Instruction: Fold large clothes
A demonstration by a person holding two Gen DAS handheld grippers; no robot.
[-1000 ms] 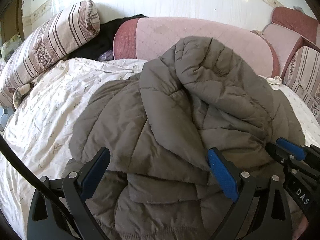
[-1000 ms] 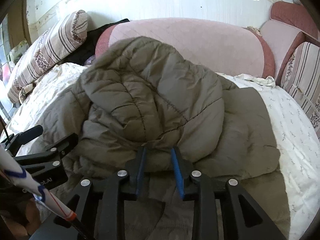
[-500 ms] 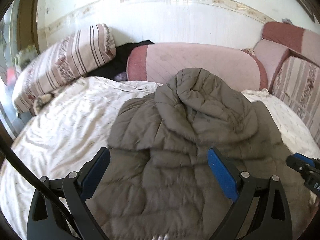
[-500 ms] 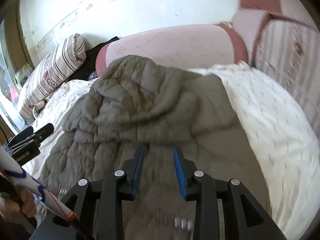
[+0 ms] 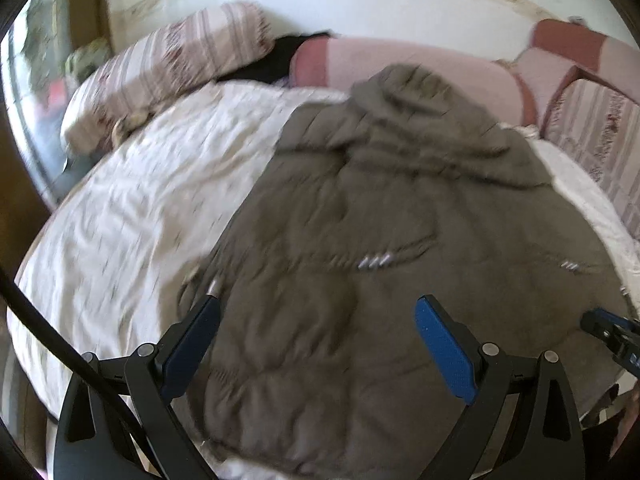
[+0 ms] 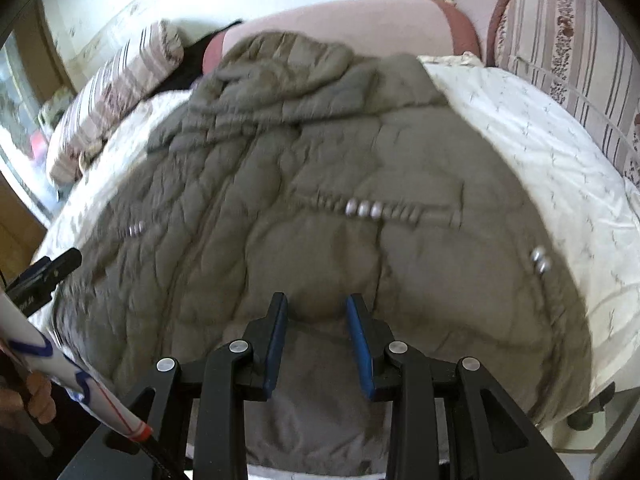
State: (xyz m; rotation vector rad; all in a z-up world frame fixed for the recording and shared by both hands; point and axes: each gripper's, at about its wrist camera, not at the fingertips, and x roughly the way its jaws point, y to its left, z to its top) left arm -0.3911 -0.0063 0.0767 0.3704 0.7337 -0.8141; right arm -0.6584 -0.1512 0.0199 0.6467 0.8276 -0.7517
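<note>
A large grey-brown quilted jacket lies spread on the bed, hood towards the pink headboard; it also shows in the right wrist view. My left gripper is wide open above the jacket's lower left part, holding nothing. My right gripper is nearly closed, its jaws pinching a bulge of the jacket's hem, which hangs over the bed's near edge. The tip of my right gripper shows at the right edge of the left wrist view; the left gripper's tip shows in the right wrist view.
A white floral bedsheet covers the bed. A striped pillow lies at the back left beside a black garment. A pink headboard runs along the back. A striped cushion stands at the right.
Both grippers have pulled back towards the bed's near edge. The jacket has been drawn out flatter and longer, its hem now hanging over the edge. The left gripper stayed open.
</note>
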